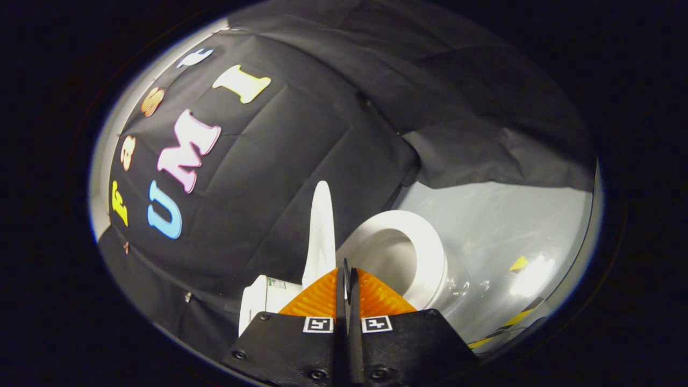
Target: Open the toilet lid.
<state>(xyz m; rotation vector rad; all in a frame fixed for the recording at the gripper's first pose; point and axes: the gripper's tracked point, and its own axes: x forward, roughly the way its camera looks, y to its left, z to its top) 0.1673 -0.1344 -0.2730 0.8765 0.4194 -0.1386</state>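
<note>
Item: toilet lid (321, 236), standing raised and near upright just beyond the fingers, seen edge-on beside the cistern (263, 299); judged already open, since the seat ring (424, 252) and bowl lie exposed to its other side. Item: gripper (346, 279), fingers brought together with no gap between them and nothing held, placed just short of the lid's lower edge, probably because a lifting push needs no clamp. Item: toilet body, set on a pale glossy floor (500, 226) close against the booth's draped wall, which likely props the lid.
</note>
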